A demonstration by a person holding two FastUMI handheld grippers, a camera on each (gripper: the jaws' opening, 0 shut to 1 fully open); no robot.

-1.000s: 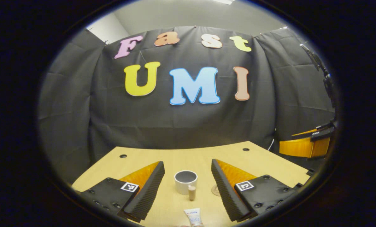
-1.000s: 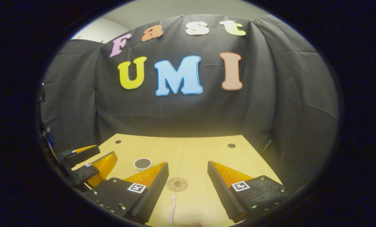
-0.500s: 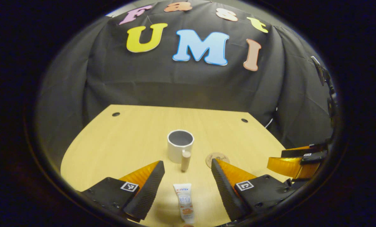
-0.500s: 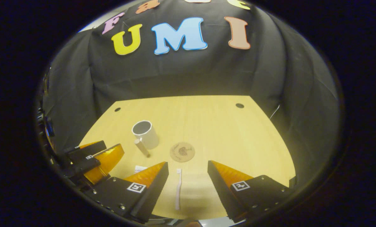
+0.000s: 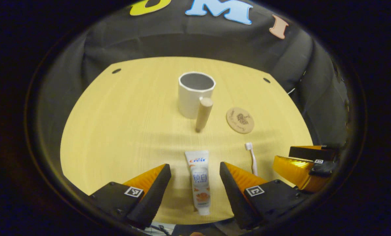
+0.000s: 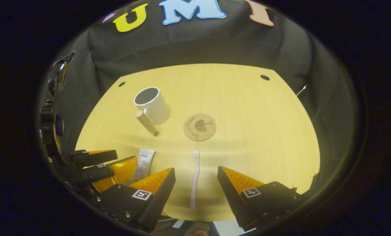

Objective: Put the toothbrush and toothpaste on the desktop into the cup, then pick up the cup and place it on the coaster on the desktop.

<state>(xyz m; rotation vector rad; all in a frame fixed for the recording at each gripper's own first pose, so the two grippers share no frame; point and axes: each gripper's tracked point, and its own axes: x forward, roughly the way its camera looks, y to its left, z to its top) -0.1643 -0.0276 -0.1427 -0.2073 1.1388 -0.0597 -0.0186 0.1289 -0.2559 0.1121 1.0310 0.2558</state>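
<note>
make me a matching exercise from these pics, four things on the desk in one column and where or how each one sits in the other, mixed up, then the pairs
Things:
1. cup
2. coaster
3. toothpaste
4. toothbrush

Places or states:
A. lies flat between the open fingers of the left gripper
B. round flat disc, bare, beside the cup
C. stands upright and empty, a wooden handle sticking out
D. lies flat between the open fingers of the right gripper, bristle end toward the coaster

Pairs: 1-C, 2-B, 3-A, 4-D
</note>
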